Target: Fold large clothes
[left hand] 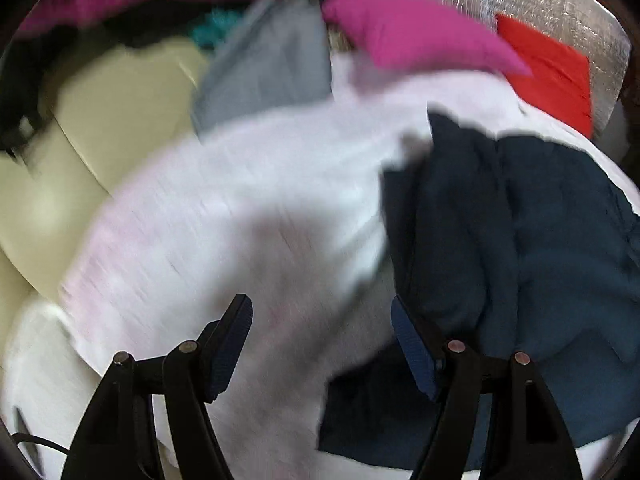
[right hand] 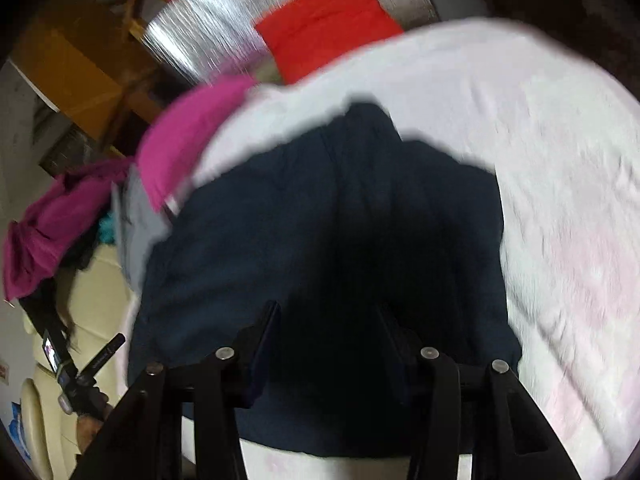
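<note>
Both views motion-blurred. White sheet (left hand: 248,208) covers the surface being worked on, faint pink tint in places. Dark navy garment (left hand: 520,240) lies bunched on the sheet, toward its right side in the left wrist view, folds and creases running through it, edges uneven.

Left gripper (left hand: 320,344): jaws well apart, nothing between them. It hangs over bare sheet just left of the navy garment; its right finger sits against or just over the garment's left edge, contact unclear through blur.

Right gripper (right hand: 328,336): jaws part open, pointing down at the middle of the navy garment (right hand: 320,208). Dark fabric fills the gap between the fingers, but it's all shadow there, so I cannot tell whether the pads pinch cloth or just hover above it.

Far edge of the sheet: a magenta piece (left hand: 416,36) lies over the edge, a grey garment (left hand: 272,64) beside it to the left, a red folded cloth (left hand: 556,76) at the far right corner, resting on silver foil-like sheeting (left hand: 560,0). More magenta fabric (right hand: 52,224) heaped off the sheet's left side, with a bit of teal (left hand: 212,28) near the grey. Cream sofa cushions (left hand: 100,112) beyond the sheet's left edge. Wooden furniture (right hand: 80,68) behind.
</note>
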{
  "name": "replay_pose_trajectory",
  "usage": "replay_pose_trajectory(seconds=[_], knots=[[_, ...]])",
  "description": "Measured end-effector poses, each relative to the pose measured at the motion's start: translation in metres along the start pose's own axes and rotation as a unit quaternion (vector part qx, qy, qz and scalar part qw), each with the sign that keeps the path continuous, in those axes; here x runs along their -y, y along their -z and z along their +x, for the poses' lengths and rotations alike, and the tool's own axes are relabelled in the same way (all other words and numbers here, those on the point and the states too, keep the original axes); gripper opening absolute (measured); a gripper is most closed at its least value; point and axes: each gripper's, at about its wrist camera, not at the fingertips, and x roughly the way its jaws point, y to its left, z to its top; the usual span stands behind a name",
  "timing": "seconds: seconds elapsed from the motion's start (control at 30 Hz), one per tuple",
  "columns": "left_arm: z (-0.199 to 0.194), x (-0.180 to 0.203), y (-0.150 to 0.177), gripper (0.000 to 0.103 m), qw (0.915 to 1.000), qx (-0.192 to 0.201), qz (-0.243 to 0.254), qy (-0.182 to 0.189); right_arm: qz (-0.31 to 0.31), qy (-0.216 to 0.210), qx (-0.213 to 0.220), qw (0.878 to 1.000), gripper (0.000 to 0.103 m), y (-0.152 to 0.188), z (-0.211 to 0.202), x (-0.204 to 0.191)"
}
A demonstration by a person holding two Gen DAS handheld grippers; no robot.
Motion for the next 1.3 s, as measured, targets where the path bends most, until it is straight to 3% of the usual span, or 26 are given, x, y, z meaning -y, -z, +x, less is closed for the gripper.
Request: replay_pose_trajectory(seconds=[0.1,0.17,0.23,0.3,0.47,0.57,0.7,0.77,0.83,0.9,0.93,0.97,1.03,1.2,1.3], knots=[[-0.006,-0.011,-0.004,0.073,0.9992,0.02,-0.02,0.029,0.02,-0.023,0.014,0.999,0.05,0.003,-0.019,0.006],[-0.011,-0.02,-0.006,0.074,0.9956,0.033,-0.044,0.076,0.039,-0.041,0.038,0.998,0.066,0.003,-0.034,0.016],[-0.008,-0.027,-0.011,0.08,0.9878,0.027,-0.075,0.134,0.061,-0.031,0.062,0.996,0.073,-0.002,-0.048,0.031],[0.001,-0.031,-0.015,0.082,0.9792,0.01,-0.098,0.177,0.095,-0.028,0.069,0.993,0.073,-0.007,-0.052,0.053],[0.015,-0.024,-0.02,0.083,0.9613,-0.026,-0.117,0.248,0.167,-0.046,0.007,0.985,0.074,-0.008,-0.025,0.093],[0.033,-0.012,-0.017,0.084,0.9502,-0.08,-0.115,0.278,0.171,-0.065,-0.018,0.983,0.075,-0.007,-0.01,0.096],[0.049,0.011,-0.013,0.084,0.9433,-0.125,-0.09,0.294,0.158,-0.09,-0.034,0.983,0.079,-0.011,0.009,0.082],[0.048,0.019,-0.014,0.084,0.9477,-0.117,-0.073,0.288,0.135,-0.086,-0.038,0.986,0.089,-0.013,0.021,0.071],[0.047,0.021,-0.016,0.084,0.9454,-0.101,-0.079,0.299,0.118,-0.074,-0.027,0.99,0.089,-0.012,0.028,0.062],[0.045,0.024,-0.02,0.076,0.9442,-0.083,-0.083,0.308,0.109,-0.066,-0.012,0.992,0.08,-0.015,0.031,0.054],[0.044,0.028,-0.023,0.072,0.947,-0.072,-0.078,0.303,0.102,-0.058,-0.007,0.993,0.065,-0.016,0.032,0.049],[0.043,0.031,-0.025,0.069,0.9502,-0.066,-0.074,0.296,0.099,-0.056,-0.004,0.994,0.057,-0.017,0.034,0.047],[0.044,0.036,-0.031,0.066,0.9546,-0.051,-0.075,0.284,0.097,-0.054,0.009,0.994,0.052,-0.021,0.035,0.043],[0.045,0.039,-0.052,0.05,0.952,-0.011,-0.108,0.286,0.065,-0.036,0.065,0.995,0.046,-0.036,0.027,0.027],[0.046,0.045,-0.059,0.05,0.9545,0.016,-0.117,0.274,0.062,-0.038,0.099,0.992,0.046,-0.046,0.026,0.021]])
